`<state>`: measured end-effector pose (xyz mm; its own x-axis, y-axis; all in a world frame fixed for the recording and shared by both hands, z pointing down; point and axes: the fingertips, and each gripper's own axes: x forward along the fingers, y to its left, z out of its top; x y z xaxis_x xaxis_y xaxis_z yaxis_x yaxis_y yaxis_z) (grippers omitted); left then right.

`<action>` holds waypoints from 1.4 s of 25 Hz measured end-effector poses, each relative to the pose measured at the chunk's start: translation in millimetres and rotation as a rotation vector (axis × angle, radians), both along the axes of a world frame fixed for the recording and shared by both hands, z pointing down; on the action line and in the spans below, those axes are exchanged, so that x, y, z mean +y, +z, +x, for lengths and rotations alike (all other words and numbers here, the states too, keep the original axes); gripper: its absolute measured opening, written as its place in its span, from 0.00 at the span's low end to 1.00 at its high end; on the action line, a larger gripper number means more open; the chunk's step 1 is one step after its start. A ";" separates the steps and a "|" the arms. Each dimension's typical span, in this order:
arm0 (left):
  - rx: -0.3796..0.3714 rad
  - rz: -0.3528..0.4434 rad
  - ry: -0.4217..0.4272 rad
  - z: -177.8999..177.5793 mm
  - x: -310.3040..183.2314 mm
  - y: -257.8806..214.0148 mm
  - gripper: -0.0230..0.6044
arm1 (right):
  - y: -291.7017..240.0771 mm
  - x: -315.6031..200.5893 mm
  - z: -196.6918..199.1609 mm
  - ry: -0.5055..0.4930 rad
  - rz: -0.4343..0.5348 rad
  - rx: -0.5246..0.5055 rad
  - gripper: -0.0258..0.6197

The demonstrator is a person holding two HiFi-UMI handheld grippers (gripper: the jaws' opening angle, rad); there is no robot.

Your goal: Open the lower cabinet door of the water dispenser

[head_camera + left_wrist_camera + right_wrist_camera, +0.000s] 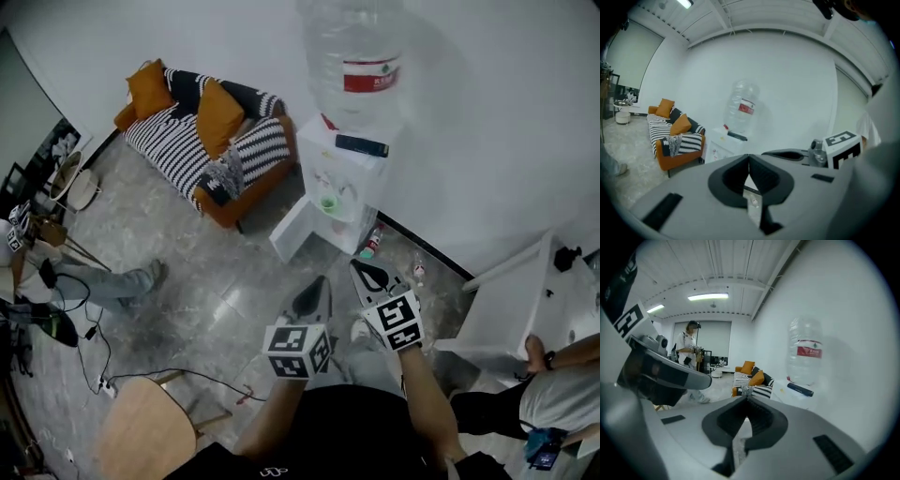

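1. Sofa [211,141]: striped, with orange cushions, it stood to the left and well apart from the work. You had no business near it.
2. Water dispenser [323,167]: white and set against the wall, it carried the large bottle [354,61]. It stood ahead of you, well apart from both tools.
3. Lower cabinet door [298,228]: this white panel at the dispenser's foot appeared to be swung out towards the sofa, so the opening looked largely done. For any further swing, you would have done best to follow the hinge's arc. A straight pull could have rocked the top-heavy cabinet.
4. Left tool [319,286] and right tool [361,270]: you held them side by side, aimed towards the dispenser. Each had its jaws closed together on nothing.
5. Dark slim object [362,144]: it lay loose on the dispenser's top, and a jolt could have shaken it off.
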<state>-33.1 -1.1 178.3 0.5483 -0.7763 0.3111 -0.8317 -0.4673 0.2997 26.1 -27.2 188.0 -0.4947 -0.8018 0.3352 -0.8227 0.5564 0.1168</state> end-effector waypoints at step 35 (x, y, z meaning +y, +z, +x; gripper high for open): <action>-0.108 0.211 0.118 30.4 -10.4 -66.9 0.05 | -84.6 22.2 19.5 0.247 0.108 -0.262 0.06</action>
<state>-2.7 -11.5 111.4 0.6115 -0.7627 0.2108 -0.7895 -0.6060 0.0975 45.6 -5.1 103.4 -0.3400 -0.9314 0.1297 -0.9402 0.3337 -0.0680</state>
